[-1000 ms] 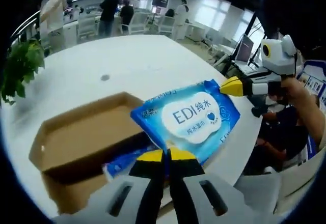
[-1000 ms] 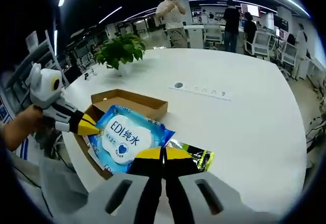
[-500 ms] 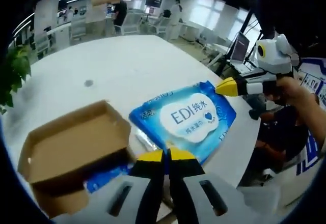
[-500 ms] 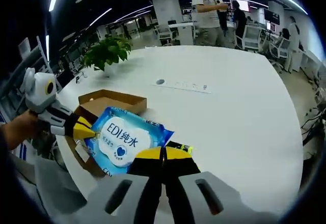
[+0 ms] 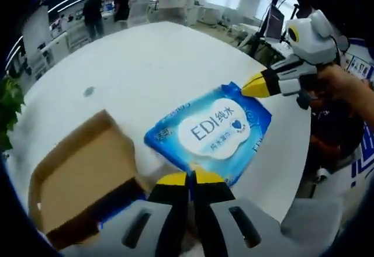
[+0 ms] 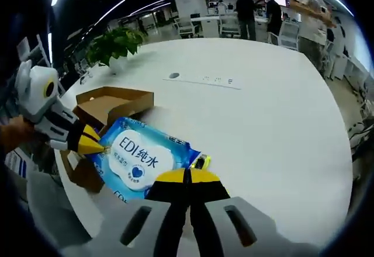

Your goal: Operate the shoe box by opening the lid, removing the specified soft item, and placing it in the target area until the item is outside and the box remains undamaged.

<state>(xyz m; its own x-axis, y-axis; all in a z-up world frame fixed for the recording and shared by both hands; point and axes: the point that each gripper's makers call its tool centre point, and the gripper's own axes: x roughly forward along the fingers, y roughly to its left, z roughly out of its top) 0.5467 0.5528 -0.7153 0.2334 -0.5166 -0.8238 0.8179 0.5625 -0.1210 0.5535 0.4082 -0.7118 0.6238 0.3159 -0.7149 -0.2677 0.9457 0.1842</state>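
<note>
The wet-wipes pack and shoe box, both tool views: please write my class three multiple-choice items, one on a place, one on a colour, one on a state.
1. Where is the wipes pack?
A. Inside the shoe box
B. Outside the shoe box, over the white table
C. On the floor

2. What is the pack's main colour?
A. Blue
B. Red
C. Green

3. How is the pack held?
A. By the left tool alone
B. By nobody
C. Pinched at opposite edges by both tools

Answers: 1 B, the pack lies beside the brown shoe box, over the table. 2 A, blue wrapper with a white label. 3 C, the left tool and right tool each clamp one edge.
</note>
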